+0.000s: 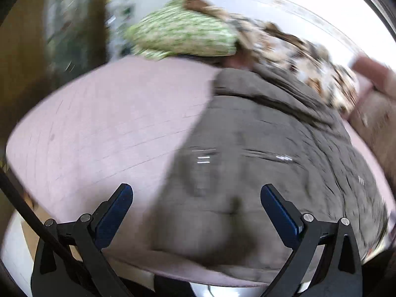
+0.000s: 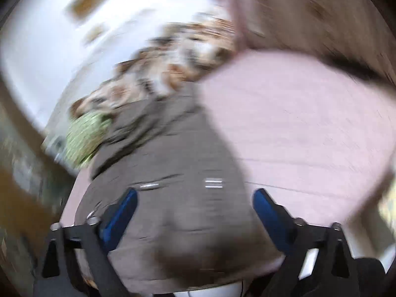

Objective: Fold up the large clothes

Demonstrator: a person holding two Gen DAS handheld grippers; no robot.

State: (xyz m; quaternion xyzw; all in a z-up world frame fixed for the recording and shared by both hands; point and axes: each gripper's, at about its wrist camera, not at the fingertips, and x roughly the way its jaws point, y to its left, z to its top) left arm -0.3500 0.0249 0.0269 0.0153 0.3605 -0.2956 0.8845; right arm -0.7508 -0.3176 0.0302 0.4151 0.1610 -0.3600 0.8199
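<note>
While the grey-brown padded jacket (image 1: 259,153) lay flat on the pink bedsheet (image 1: 111,128), near the foot edge, no fold looked complete. Left gripper (image 1: 196,206) and right gripper (image 2: 195,209) hovered above it, jaws wide apart, holding nothing; folding appeared largely outstanding.

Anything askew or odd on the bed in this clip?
Nothing stands out. The brown jacket lies on the pink bed, with bedding piled behind it. Both the left gripper and right gripper are open and empty. Motion blur hides finer detail.
</note>
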